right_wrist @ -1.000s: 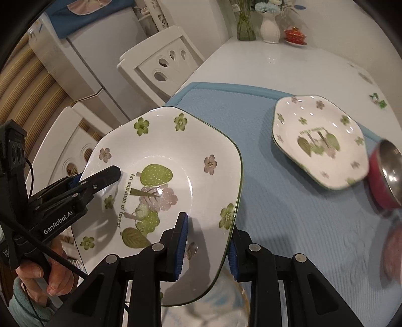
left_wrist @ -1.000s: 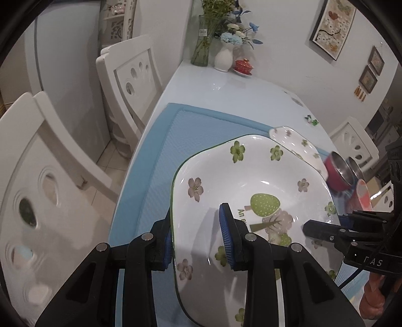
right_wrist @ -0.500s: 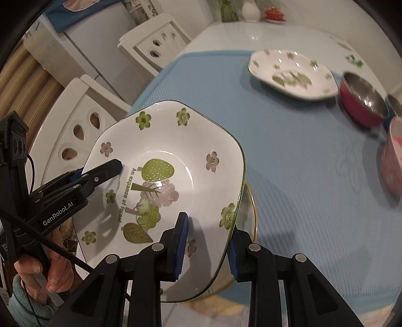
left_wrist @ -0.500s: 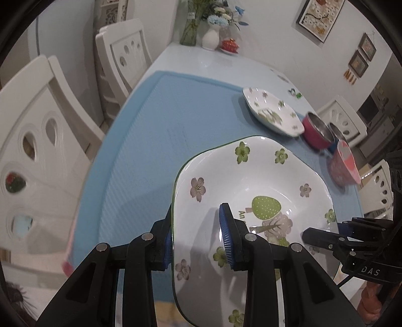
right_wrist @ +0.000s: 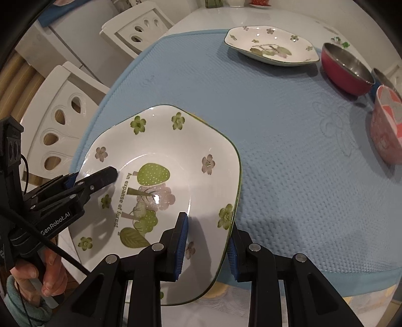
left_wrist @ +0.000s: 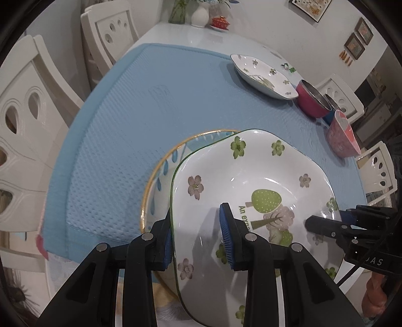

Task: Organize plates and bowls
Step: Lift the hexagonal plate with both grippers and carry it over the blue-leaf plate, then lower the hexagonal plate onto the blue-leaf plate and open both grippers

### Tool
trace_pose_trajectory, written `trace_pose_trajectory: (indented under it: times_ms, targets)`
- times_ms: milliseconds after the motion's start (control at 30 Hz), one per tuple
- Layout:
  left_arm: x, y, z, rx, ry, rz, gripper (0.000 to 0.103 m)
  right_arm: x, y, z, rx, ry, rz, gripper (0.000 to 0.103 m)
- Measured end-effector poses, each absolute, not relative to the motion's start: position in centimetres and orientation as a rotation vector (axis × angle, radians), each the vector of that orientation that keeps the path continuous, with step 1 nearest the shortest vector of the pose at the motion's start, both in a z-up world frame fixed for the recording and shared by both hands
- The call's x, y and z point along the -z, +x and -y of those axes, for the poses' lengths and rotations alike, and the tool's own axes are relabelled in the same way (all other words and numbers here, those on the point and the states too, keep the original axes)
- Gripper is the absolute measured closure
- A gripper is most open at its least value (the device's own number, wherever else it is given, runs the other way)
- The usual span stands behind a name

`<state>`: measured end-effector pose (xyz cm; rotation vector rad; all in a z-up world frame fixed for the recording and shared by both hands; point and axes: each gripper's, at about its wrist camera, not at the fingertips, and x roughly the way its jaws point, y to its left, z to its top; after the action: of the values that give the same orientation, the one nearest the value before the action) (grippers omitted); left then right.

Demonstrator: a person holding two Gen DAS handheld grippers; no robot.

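Observation:
Both grippers hold one white floral plate by opposite rims. My left gripper is shut on its left rim; my right gripper is shut on its right rim. The plate hangs over the near edge of the blue mat, just above a gold-rimmed round plate that it mostly hides. A second floral plate lies at the far side of the mat; it also shows in the right wrist view.
A red steel-lined bowl, a blue bowl behind it and a pink bowl stand at the mat's right. White chairs line the left side. Vases stand at the table's far end.
Both grippers carried the floral plate back toward the near edge of the mat, away from the second plate. It now sits over the gold-rimmed plate.

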<state>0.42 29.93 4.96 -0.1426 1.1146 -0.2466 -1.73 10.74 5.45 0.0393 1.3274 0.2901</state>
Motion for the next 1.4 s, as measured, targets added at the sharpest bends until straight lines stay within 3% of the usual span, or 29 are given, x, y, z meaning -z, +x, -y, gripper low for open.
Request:
trace_pose_trajectory:
  times_ms: [800, 1400]
  targets:
    - [-4.4, 1.7, -30.4, 0.241, -0.148, -1.136, 0.075, -3.8, -1.1, -12.2, -0.239, 0.030, -1.347, 0.075]
    - [-9.4, 3.0, -31.8, 0.234, -0.143, -1.004, 0.072, -7.2, -0.8, -11.6, -0.219, -0.007, -1.234, 0.075]
